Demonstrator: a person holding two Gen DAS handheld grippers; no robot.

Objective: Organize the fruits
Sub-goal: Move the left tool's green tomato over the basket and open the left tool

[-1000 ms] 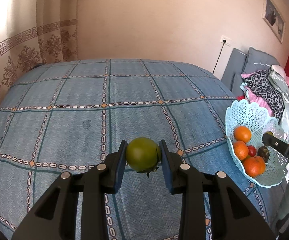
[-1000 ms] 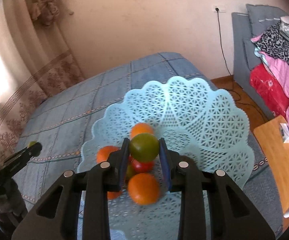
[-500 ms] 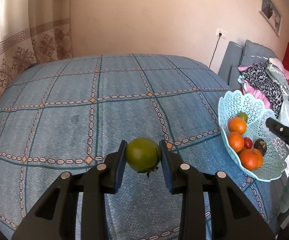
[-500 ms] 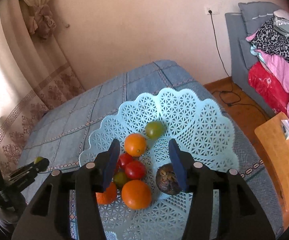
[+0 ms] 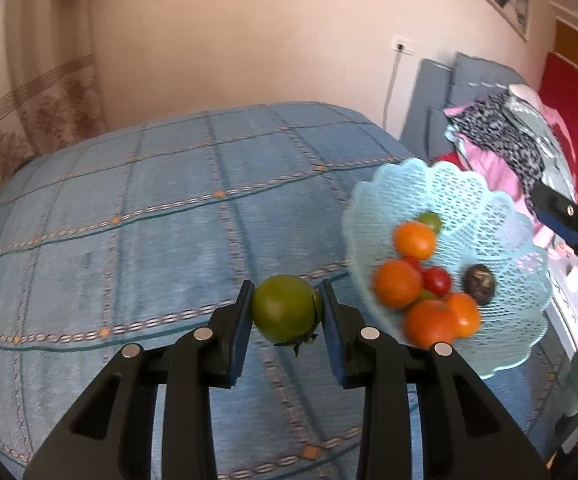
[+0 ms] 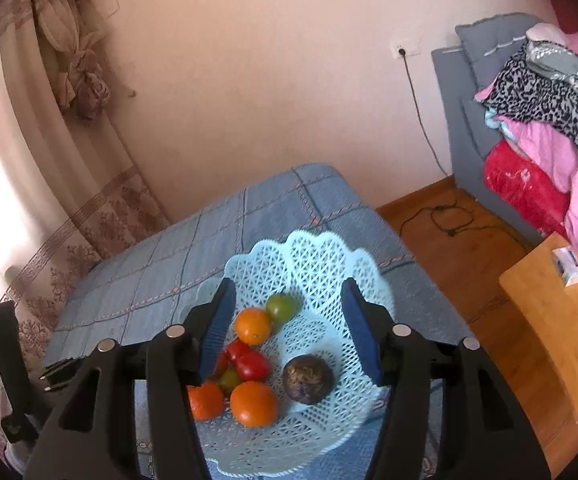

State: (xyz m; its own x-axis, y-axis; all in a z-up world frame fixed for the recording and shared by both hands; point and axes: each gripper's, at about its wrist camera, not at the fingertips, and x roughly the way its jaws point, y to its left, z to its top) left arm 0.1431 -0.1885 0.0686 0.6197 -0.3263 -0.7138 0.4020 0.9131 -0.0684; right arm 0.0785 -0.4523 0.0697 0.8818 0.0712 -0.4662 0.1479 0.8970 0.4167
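Note:
My left gripper (image 5: 287,312) is shut on a green tomato (image 5: 287,307) and holds it above the blue bed cover, just left of the light-blue lattice basket (image 5: 485,208). The basket holds oranges (image 5: 415,240), red tomatoes (image 5: 437,281), a small green tomato (image 5: 431,220) and a dark brown fruit (image 5: 479,278). My right gripper (image 6: 287,328) is open and empty, raised above the basket (image 6: 329,256). Under it lie oranges (image 6: 253,325), a green tomato (image 6: 281,307), red tomatoes (image 6: 253,365) and the dark fruit (image 6: 308,374). The right gripper also shows at the left wrist view's right edge (image 5: 569,220).
The bed with its blue checked cover (image 5: 129,220) fills the left. A sofa with piled clothes (image 6: 537,120) stands at the right. A wooden board (image 6: 549,320) sits right of the basket. A cable (image 6: 445,220) lies on the floor.
My right gripper let go of its green tomato into the basket, opened wide and rose. My left gripper moved right toward the basket, still holding its green tomato.

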